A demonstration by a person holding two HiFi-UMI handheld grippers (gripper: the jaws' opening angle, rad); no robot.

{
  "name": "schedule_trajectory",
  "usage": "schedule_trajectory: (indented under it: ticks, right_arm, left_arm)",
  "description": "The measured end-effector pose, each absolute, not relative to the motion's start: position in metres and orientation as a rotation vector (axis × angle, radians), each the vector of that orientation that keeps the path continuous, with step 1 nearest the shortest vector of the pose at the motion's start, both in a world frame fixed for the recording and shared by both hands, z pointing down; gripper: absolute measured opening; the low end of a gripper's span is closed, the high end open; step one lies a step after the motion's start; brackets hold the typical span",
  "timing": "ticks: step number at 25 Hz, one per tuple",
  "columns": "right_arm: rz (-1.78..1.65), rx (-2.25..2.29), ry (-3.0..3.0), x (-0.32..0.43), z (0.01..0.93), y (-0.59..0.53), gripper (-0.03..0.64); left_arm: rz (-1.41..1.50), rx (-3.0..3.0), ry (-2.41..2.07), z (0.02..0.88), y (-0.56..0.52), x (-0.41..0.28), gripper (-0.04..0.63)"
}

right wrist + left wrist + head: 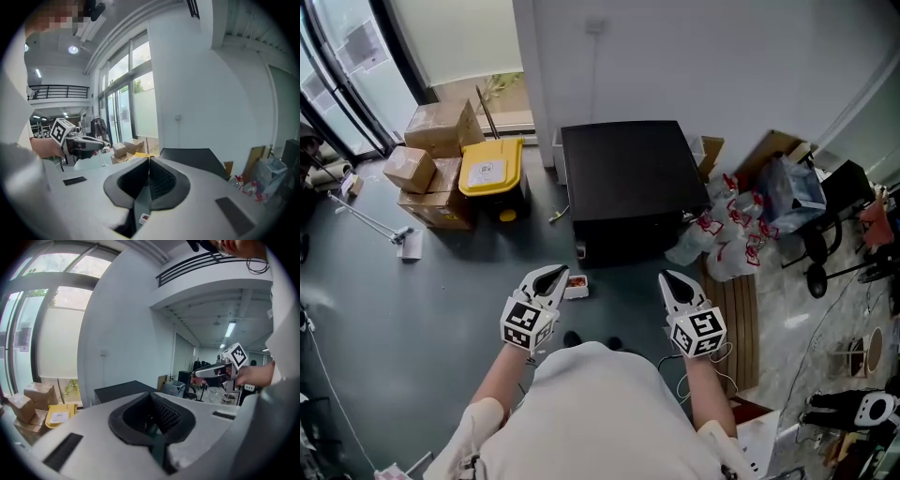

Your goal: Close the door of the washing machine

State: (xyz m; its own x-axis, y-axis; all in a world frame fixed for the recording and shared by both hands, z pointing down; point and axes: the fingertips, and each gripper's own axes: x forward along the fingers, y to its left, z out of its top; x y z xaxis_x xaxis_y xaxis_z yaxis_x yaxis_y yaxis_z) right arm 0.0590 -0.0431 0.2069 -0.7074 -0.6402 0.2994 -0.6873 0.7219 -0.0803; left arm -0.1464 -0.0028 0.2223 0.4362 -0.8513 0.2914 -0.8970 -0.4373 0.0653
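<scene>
The washing machine (628,178) is a black box standing against the white wall; its dark front (623,246) faces me, and I cannot tell how its door stands. My left gripper (551,274) and right gripper (672,278) hover side by side in front of it, near my body and touching nothing. Both are shut with nothing between the jaws. In the left gripper view the left gripper (151,394) points at the machine's top (123,390), with the right gripper (219,369) off to the side. In the right gripper view the right gripper (149,159) points toward the machine (192,157), with the left gripper (82,140) beside it.
Cardboard boxes (431,159) and a yellow bin (492,173) stand left of the machine. White bags with red print (727,239), a wooden board (739,319) and a black chair (825,225) crowd its right. A small white box (577,287) lies on the grey floor.
</scene>
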Motion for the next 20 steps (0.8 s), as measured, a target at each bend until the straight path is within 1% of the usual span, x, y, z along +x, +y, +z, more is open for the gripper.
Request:
schedule_trajectory:
  ticks: [11, 20]
  right_arm:
    - [0.276, 1.064, -2.684, 0.066, 0.207, -0.04, 0.032]
    - [0.287, 1.053, -2.693, 0.053, 0.209, -0.041, 0.032]
  left_arm:
    - [0.305, 2.46, -1.564, 0.219, 0.007, -0.148, 0.009]
    - [0.304, 2.453, -1.578, 0.217, 0.008, -0.16, 0.009]
